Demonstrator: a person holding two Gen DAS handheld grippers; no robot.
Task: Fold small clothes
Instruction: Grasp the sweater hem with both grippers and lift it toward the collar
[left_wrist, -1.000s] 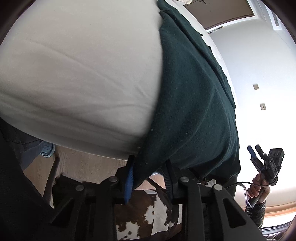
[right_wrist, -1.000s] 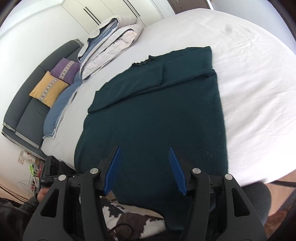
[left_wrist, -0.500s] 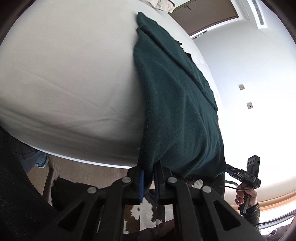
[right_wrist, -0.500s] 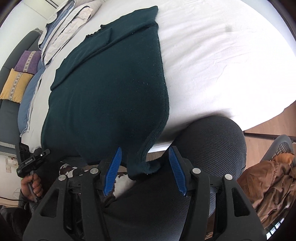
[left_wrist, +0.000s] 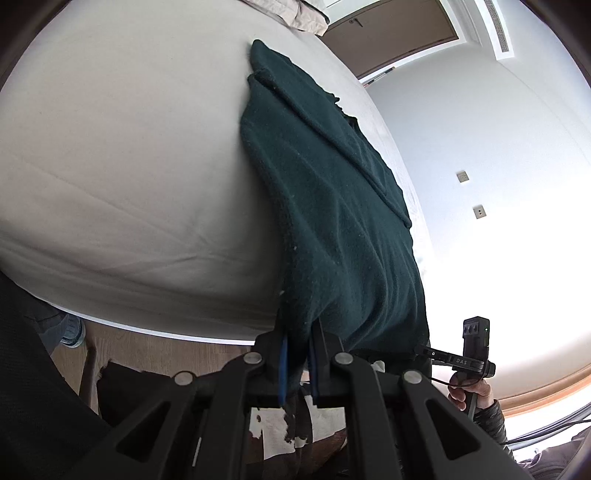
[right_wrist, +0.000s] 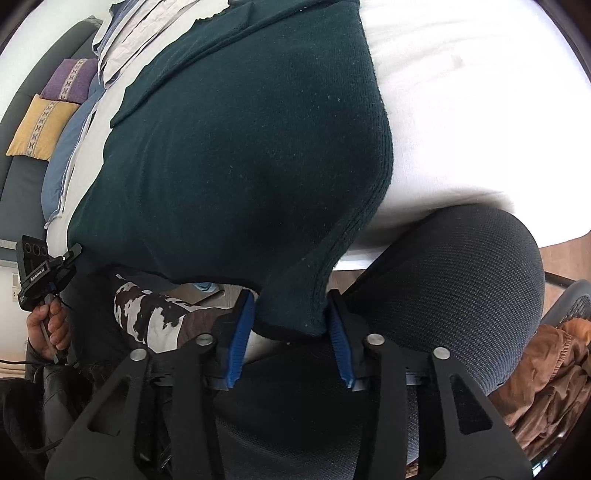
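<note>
Sweater (right_wrist: 240, 147): hem hung off bed (left_wrist: 110, 166) near edge, for lifting.
L gripper (left_wrist: 297, 363): fingers pinched on hem corner.
R gripper (right_wrist: 291, 341): fingers just been closing round other corner, not yet pressed.

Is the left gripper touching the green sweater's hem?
Touching. The left wrist view shows the left gripper with its fingers closed on the green sweater at its hanging corner, cloth pinched between the blue pads.

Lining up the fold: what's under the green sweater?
The green sweater lies on the bed's white sheet; its hem hangs over the edge. Whatever lies beneath the fabric is hidden.
</note>
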